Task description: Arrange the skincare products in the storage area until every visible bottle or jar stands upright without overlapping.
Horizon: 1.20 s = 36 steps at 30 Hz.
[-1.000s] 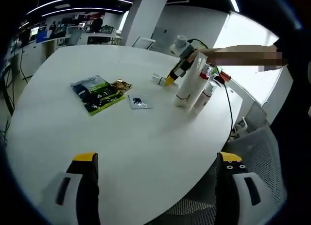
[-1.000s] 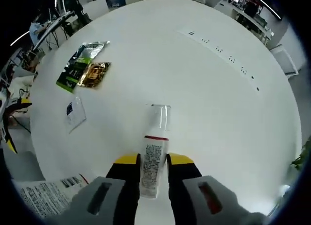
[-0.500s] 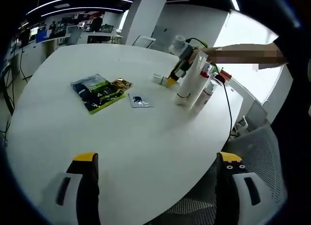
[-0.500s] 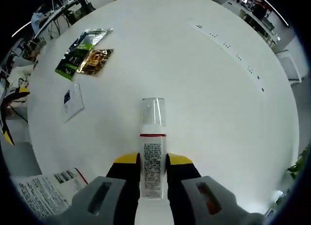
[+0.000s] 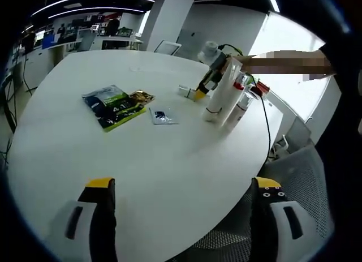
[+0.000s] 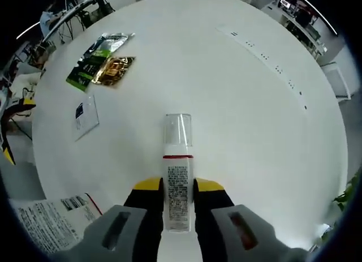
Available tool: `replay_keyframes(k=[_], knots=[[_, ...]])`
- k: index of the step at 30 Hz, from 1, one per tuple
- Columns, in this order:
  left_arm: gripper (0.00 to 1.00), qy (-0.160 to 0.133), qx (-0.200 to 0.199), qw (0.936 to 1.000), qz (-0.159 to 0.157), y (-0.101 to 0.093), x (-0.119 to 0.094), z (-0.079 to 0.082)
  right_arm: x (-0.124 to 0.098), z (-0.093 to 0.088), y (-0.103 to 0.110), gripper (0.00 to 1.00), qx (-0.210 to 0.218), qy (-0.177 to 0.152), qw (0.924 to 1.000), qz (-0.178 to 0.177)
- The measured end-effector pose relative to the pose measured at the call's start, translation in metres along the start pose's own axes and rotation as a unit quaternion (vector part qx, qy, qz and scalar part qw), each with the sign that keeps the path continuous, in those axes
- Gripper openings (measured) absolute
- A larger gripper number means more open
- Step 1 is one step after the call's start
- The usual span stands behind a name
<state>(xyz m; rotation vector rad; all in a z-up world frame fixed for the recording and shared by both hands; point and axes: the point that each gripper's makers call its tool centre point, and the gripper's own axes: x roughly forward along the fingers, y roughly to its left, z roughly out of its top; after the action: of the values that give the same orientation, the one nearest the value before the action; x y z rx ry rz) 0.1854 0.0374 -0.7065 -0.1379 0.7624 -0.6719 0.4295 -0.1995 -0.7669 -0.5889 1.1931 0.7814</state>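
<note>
Office desks and monitors sit far back behind a big round white table (image 5: 169,160) with a pale window on one side. On it lie a green packet (image 5: 111,108) beside a small gold packet (image 5: 141,98), then a little clear sachet (image 5: 162,117) with a dark blue patch; their print is too small to read. Past them, in the left gripper view, a white tube (image 5: 219,98) stands on its cap, touching a slimmer bottle (image 5: 243,106) with a red band, and the right gripper (image 5: 212,75) is at that bottle. In the right gripper view the right gripper (image 6: 178,202) has its yellow-tipped jaws closed against the sides of the bottle (image 6: 177,177): white body, red ring, clear cap, with dense black lettering I cannot make out. Its long axis runs straight out between the jaws, cap end pointing away from the gripper. The left gripper (image 5: 184,185) is held well short of all this, jaws spread wide with nothing between them, over the near edge of the table
</note>
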Motion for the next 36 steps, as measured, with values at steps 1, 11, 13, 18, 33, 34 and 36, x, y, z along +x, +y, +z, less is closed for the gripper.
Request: replay_keyframes(k=[1, 11, 13, 18, 33, 34, 36], knots=[[0.92, 0.000, 0.000, 1.0000, -0.001, -0.001, 0.000, 0.000, 0.001, 0.002, 0.001, 0.20, 0.001, -0.002, 1.0000, 0.000], [0.88, -0.027, -0.021, 0.9993, -0.014, -0.010, -0.004, 0.012, -0.006, -0.001, -0.005, 0.19, 0.023, -0.050, 0.9985, -0.001], [0.87, -0.033, -0.017, 0.9993, -0.011, -0.012, -0.006, 0.015, -0.013, 0.003, -0.004, 0.19, 0.055, -0.079, 0.9953, 0.006], [0.80, -0.041, -0.002, 0.9991, -0.011, -0.015, -0.005, 0.022, -0.033, 0.002, -0.015, 0.19, 0.085, -0.109, 0.9903, -0.003], [0.75, -0.047, 0.022, 0.9984, -0.024, -0.030, -0.002, 0.036, -0.127, 0.033, -0.026, 0.19, 0.232, -0.309, 0.9215, 0.041], [0.76, -0.046, 0.024, 0.9984, -0.023, -0.031, -0.002, 0.036, -0.132, 0.034, -0.025, 0.19, 0.244, -0.319, 0.9145, 0.048], [0.76, -0.043, 0.027, 0.9984, -0.025, -0.034, -0.003, 0.037, -0.147, 0.040, -0.025, 0.19, 0.257, -0.352, 0.8981, 0.060]])
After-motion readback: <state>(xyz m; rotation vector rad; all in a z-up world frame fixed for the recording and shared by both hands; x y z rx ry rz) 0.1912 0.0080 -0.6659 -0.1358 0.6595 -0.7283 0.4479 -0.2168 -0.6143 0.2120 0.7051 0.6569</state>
